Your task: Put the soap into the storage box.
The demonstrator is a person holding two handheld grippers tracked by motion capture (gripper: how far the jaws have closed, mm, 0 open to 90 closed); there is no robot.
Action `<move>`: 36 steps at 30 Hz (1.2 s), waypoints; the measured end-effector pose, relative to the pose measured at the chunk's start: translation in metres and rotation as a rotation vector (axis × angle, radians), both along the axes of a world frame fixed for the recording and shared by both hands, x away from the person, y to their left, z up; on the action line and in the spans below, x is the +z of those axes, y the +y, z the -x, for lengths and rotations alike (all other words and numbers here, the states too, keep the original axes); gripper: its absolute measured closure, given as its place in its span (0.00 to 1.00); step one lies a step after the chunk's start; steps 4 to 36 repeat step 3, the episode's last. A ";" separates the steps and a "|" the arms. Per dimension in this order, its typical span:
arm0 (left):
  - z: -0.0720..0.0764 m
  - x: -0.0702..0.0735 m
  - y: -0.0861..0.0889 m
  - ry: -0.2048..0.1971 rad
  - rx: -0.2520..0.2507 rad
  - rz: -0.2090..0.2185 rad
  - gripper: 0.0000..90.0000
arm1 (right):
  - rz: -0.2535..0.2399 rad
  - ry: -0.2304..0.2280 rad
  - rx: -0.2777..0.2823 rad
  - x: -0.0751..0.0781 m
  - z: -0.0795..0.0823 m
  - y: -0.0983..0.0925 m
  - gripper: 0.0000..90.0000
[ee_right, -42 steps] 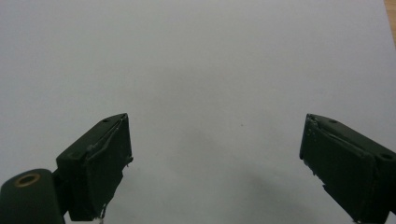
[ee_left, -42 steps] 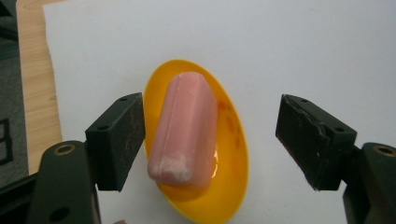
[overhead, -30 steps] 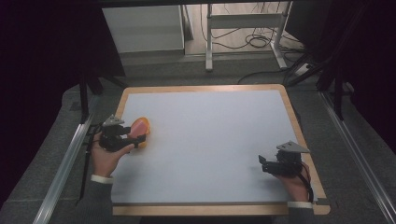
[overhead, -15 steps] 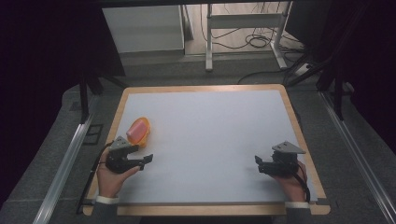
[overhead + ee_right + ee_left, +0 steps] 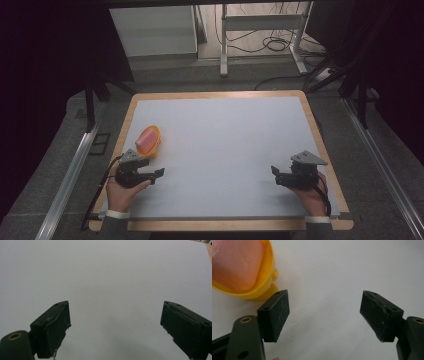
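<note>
In the left gripper view the yellow dish (image 5: 263, 287) was cut off by the top and left edges, and the pink block (image 5: 235, 263) lying in it showed in part; what the block was made of could not be determined. In the high view the dish (image 5: 152, 146) sat on the left part of the bench (image 5: 225, 150), near its left edge, with the pink block (image 5: 145, 141) resting inside.

The left gripper (image 5: 157, 173) lay just near of the dish, held low over the bench surface by the left hand (image 5: 120, 192), its fingers (image 5: 274, 315) pointing toward the right. These fingers stood wide apart with bare bench between them; the dish lay just beyond the tip of one finger, and contact could not be confirmed. The right gripper (image 5: 274, 170) was held at the near right of the bench by the right hand (image 5: 310, 197), pointing left. Its fingers (image 5: 53, 328) were likewise spread wide and held nothing, with plain white surface ahead of them.

The grippers were well apart. Beyond the far edge of the bench, a metal frame (image 5: 260, 30) and loose cables (image 5: 280, 45) lay on the floor.
</note>
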State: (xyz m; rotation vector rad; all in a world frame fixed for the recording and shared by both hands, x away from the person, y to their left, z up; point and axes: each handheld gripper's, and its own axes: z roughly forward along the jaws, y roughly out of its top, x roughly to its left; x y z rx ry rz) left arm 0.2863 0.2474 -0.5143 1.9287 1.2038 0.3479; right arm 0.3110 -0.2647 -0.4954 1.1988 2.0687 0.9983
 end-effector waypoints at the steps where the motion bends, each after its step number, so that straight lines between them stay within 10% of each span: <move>1: 0.000 0.000 0.000 0.002 -0.003 -0.003 0.27 | -0.003 -0.001 0.001 0.000 0.000 0.000 0.10; 36: -0.001 -0.001 0.000 0.007 0.000 -0.014 0.27 | -0.009 -0.004 0.005 0.000 0.000 0.002 0.10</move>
